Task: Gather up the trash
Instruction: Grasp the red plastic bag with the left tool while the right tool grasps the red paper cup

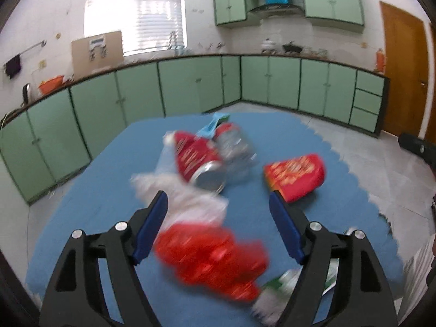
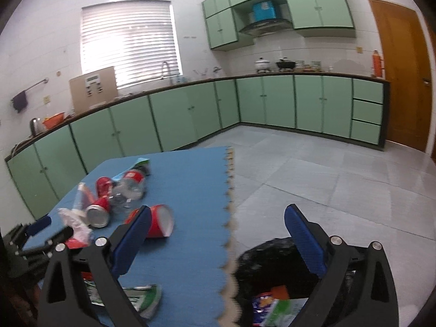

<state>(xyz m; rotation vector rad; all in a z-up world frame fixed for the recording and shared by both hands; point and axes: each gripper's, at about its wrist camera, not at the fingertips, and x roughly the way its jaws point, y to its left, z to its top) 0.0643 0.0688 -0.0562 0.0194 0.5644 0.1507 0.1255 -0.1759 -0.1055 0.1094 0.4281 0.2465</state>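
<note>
While both grippers hang over the blue foam mat (image 2: 190,190), the litter is counted: two red cans (image 2: 98,212), one clear bottle (image 2: 129,190), one red cup (image 2: 160,220), one red wrapper (image 1: 212,259), one green-white wrapper (image 2: 147,297). The left gripper (image 1: 218,204) is tilted downward, jaws spread, nothing gripped. The right gripper (image 2: 218,215) is held fully spread and empty beside the black trash bag (image 2: 272,267).

Both tongs angled downward, left tongs (image 1: 218,204) and right tongs (image 2: 218,218) spread wide, nothing gripped.
</note>
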